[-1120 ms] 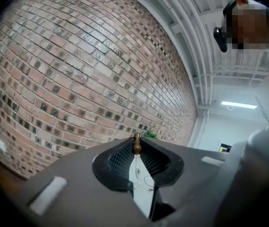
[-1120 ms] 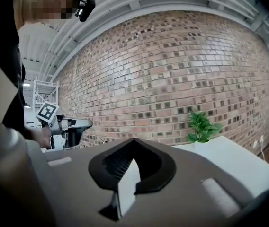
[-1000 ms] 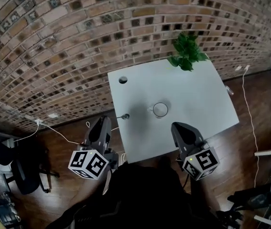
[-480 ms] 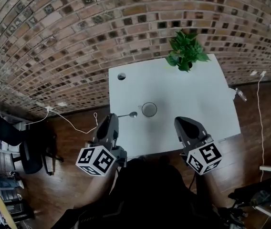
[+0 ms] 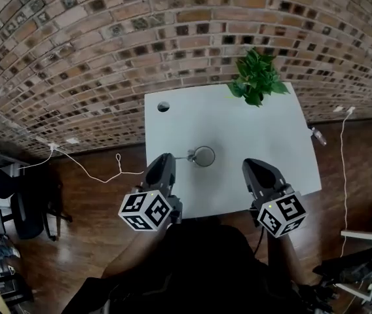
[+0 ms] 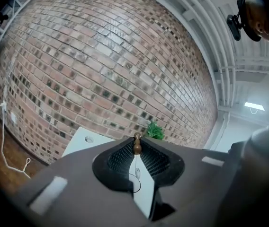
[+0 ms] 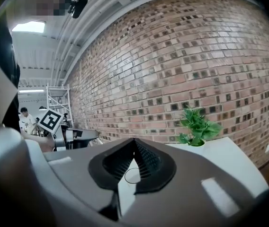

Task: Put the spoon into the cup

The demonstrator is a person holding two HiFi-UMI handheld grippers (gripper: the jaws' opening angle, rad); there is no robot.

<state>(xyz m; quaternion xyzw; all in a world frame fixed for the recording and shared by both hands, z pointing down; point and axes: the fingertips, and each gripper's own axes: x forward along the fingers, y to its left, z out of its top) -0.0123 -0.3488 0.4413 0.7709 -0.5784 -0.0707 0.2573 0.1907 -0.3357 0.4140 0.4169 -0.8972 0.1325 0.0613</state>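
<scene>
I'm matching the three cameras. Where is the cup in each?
Head view: cup on the table, left of centre, beside the spoon in the left gripper.
Left gripper view: cup low centre, seen through the jaw gap, partly hidden.
Right gripper view: cup low centre, through the jaw gap.
Shared landmark: the plant.

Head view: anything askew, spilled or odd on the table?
Nothing stands out. Cup upright on the table, plant upright at its far edge, no spill; the left gripper holds the spoon beside the cup.

Grey left hand-held gripper [image 5: 167,157] and right hand-held gripper [image 5: 251,165] bear black-and-white marker cubes [image 5: 145,210]; clothing [image 5: 199,267] is black.
</scene>
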